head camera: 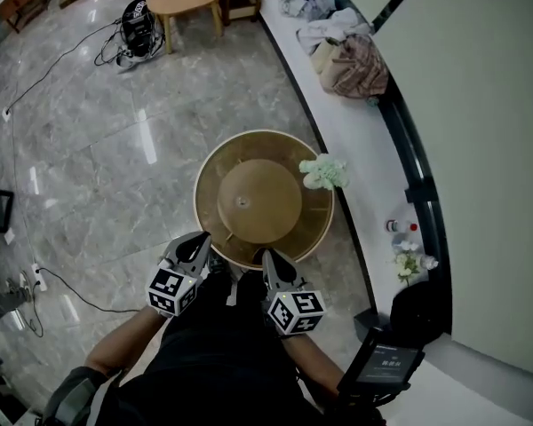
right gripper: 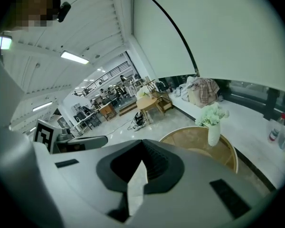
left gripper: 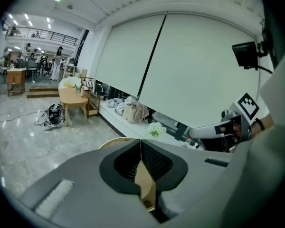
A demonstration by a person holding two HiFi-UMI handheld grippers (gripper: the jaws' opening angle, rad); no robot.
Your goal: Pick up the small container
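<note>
Both the left tool (head camera: 196, 243) and the right tool (head camera: 272, 261) hung closed and empty at the round worktop's (head camera: 215, 153) near rim. The small container (head camera: 393, 226), probably that bottle on the window ledge (head camera: 355, 140), stood well apart. The right tool would do best to open before reaching it.

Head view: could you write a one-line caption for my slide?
Both shut, the left gripper and the right gripper hover by the near edge of a round wooden table bearing pale green flowers.

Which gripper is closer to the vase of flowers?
Right. The right gripper is at the round table's near edge, just short of the vase of flowers; the left gripper is farther left.
</note>
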